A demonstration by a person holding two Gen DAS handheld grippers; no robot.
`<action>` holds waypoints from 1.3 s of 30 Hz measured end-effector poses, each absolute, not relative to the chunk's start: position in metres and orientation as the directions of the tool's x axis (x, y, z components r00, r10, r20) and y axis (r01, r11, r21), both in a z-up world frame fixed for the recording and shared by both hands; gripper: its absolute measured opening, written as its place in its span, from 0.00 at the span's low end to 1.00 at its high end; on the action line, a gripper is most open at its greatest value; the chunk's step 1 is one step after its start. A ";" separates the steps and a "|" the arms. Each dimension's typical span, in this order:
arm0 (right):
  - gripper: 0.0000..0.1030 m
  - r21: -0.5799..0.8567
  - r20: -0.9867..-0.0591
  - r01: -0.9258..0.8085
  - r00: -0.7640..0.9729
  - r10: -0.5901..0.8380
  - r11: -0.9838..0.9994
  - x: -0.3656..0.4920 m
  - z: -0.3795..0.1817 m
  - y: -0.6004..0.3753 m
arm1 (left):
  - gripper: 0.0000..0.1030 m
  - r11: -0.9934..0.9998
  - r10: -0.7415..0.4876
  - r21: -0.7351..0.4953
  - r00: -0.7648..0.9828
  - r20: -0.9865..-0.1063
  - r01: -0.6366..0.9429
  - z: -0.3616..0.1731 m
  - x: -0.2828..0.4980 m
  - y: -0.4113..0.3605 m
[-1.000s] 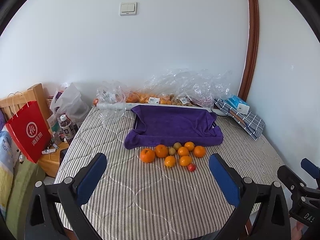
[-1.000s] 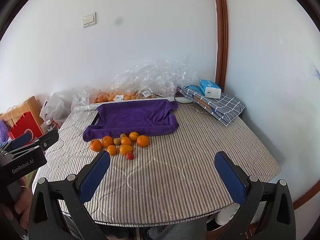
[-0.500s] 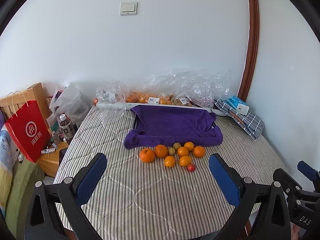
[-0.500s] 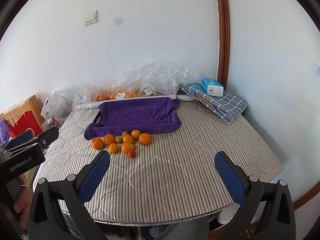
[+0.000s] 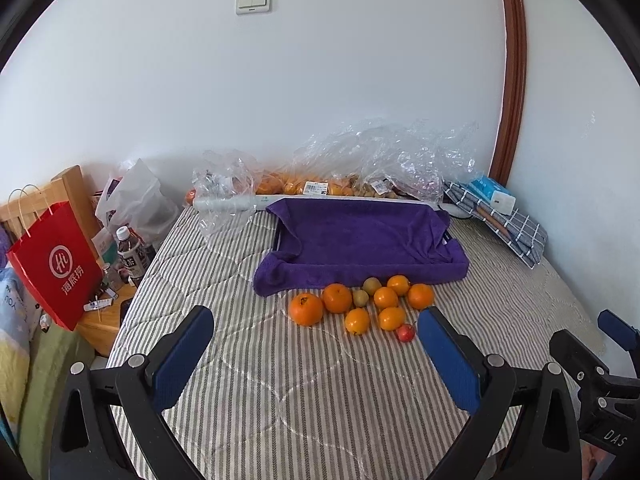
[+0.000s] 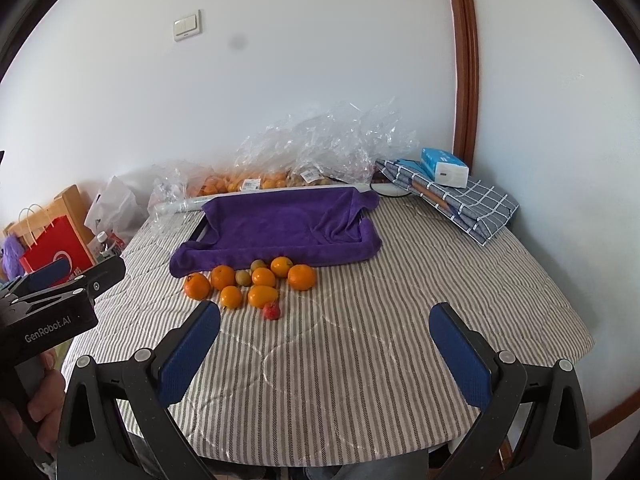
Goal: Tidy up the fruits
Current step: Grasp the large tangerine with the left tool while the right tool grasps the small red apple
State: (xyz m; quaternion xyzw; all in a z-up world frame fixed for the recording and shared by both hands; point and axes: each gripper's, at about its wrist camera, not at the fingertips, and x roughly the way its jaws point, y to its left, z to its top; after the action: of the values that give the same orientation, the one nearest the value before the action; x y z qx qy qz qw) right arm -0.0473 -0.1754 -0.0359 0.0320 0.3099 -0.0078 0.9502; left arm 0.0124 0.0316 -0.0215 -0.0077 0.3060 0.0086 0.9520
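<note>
Several oranges (image 5: 337,298) (image 6: 301,277), two greenish fruits (image 5: 360,298) (image 6: 243,277) and a small red fruit (image 5: 405,332) (image 6: 271,311) lie clustered on the striped tablecloth. Just behind them sits a tray draped in a purple towel (image 5: 360,240) (image 6: 280,228). My left gripper (image 5: 316,354) is open, hovering near the table's front, with the fruit pile just beyond its fingertips. My right gripper (image 6: 324,346) is open too, over the front of the table, right of the pile. Neither holds anything.
Clear plastic bags of fruit (image 5: 360,168) (image 6: 312,152) line the wall behind the tray. A folded checked cloth (image 6: 460,200) with a tissue pack (image 6: 444,167) lies back right. A red paper bag (image 5: 56,264) and a bottle (image 5: 132,256) stand left of the table.
Both grippers have eased slightly forward toward the fruit; the pile appears a little nearer. Nothing was grasped or shifted.
</note>
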 end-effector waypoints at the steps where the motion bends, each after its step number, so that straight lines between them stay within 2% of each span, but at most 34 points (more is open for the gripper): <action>1: 1.00 0.046 -0.591 0.029 0.806 0.004 0.999 -0.043 -0.040 -0.175 | 1.00 1.000 0.016 -0.007 0.812 -0.583 -0.024 -0.025 0.016 0.033; 7: 1.00 0.069 -0.624 -0.011 0.779 0.052 0.998 -0.005 -0.064 -0.176 | 1.00 0.998 0.024 -0.031 0.788 -0.615 -0.055 -0.049 0.044 0.046; 13: 0.99 0.118 -0.680 -0.018 0.727 0.094 0.993 0.029 -0.092 -0.178 | 0.99 0.994 0.085 0.002 0.749 -0.657 -0.111 -0.079 0.069 0.065; 16: 0.94 0.098 -0.704 -0.035 0.704 0.095 0.995 0.043 -0.111 -0.170 | 0.98 0.991 0.090 -0.010 0.724 -0.684 -0.132 -0.095 0.079 0.077; 18: 0.87 0.085 -0.723 -0.063 0.683 0.105 0.994 0.053 -0.125 -0.161 | 0.98 0.988 0.104 -0.006 0.708 -0.699 -0.152 -0.105 0.085 0.084; 21: 0.72 0.094 -0.744 -0.130 0.649 0.156 0.987 0.062 -0.146 -0.144 | 0.90 0.987 0.118 0.008 0.677 -0.727 -0.163 -0.119 0.094 0.092; 23: 0.70 0.108 -0.751 -0.167 0.633 0.191 0.980 0.068 -0.156 -0.133 | 0.90 0.986 0.118 0.008 0.659 -0.742 -0.167 -0.128 0.098 0.097; 25: 0.65 0.117 -0.751 -0.187 0.626 0.210 0.975 0.075 -0.165 -0.125 | 0.83 0.989 0.090 -0.010 0.641 -0.762 -0.151 -0.135 0.102 0.103; 27: 0.60 0.122 -0.757 -0.182 0.619 0.209 0.976 0.082 -0.172 -0.122 | 0.70 0.990 0.062 -0.028 0.618 -0.784 -0.135 -0.142 0.106 0.107; 31: 0.51 0.159 -0.768 -0.164 0.599 0.226 0.974 0.095 -0.183 -0.124 | 0.70 0.991 0.008 -0.076 0.611 -0.791 -0.111 -0.151 0.111 0.111; 35: 0.38 0.135 -0.765 -0.177 0.607 0.217 0.975 0.098 -0.183 -0.120 | 0.70 0.990 -0.020 -0.099 0.603 -0.797 -0.098 -0.156 0.118 0.111; 37: 0.36 0.117 -0.764 -0.176 0.612 0.202 0.977 0.099 -0.184 -0.117 | 0.70 0.991 -0.028 -0.102 0.612 -0.791 -0.087 -0.157 0.119 0.109; 39: 0.25 0.122 -0.760 -0.198 0.611 0.220 0.973 0.098 -0.183 -0.116 | 0.70 0.991 -0.043 -0.114 0.622 -0.782 -0.074 -0.157 0.120 0.107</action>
State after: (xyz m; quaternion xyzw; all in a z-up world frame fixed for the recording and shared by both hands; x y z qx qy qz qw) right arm 0.0982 -0.1161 -0.1834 0.0128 0.4253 0.1164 0.8974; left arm 0.1200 0.1071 -0.1574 -0.0678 0.4346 0.0086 0.8980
